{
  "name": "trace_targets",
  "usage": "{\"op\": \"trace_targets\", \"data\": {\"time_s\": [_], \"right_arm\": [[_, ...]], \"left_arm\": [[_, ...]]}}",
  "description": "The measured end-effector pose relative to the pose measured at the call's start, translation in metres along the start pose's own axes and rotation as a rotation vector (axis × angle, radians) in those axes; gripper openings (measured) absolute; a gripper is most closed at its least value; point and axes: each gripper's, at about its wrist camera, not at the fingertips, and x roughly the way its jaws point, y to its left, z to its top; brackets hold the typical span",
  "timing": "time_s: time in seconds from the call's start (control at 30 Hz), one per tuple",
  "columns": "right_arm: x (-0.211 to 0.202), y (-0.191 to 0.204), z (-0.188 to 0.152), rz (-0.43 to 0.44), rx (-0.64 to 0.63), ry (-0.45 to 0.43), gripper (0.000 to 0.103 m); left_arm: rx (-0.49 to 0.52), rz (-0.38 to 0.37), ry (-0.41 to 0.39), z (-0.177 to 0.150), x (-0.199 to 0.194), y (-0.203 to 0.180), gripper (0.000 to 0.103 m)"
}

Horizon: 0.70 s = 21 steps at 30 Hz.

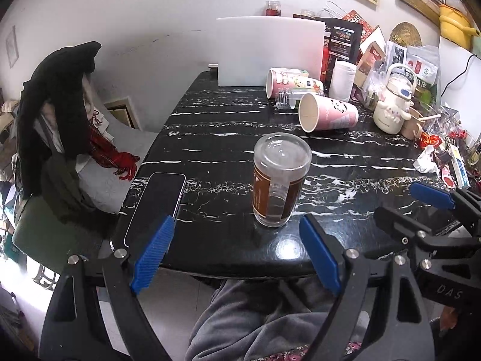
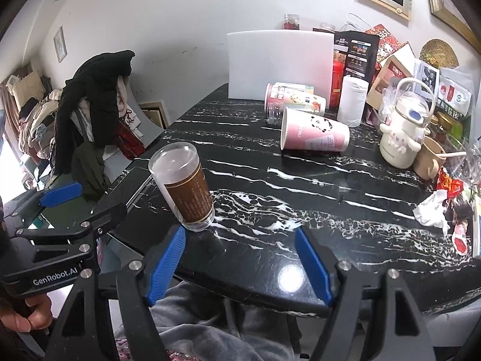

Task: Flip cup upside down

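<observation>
The clear cup (image 1: 281, 180) with the brown label stands base-up, mouth down, on the black marble bench (image 1: 228, 126), right beside a phone (image 1: 156, 207). The left hand-held gripper (image 1: 236, 255) and right hand-held gripper (image 2: 239, 263) both hang near it, jaws spread wide, holding nothing. A pink paper cup (image 2: 314, 134) lies tipped over further back.

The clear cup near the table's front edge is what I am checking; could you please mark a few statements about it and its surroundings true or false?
1. The clear cup stands with its closed base up. True.
2. The left hand-held gripper is shut on the cup. False: it is open, short of the cup.
3. The pink paper cup stands upright. False: it lies on its side.
4. A phone lies left of the clear cup. True.
5. The right hand-held gripper holds nothing. True.
</observation>
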Motion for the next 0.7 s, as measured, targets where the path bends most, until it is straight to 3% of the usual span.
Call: {"op": "trace_targets", "data": {"time_s": [0.7], "right_arm": [[-0.0014, 0.0021, -0.0033, -0.002, 0.002, 0.0, 0.076]], "left_arm": [[0.007, 0.0, 0.013, -0.0026, 0.0016, 0.0003, 0.085]]}}
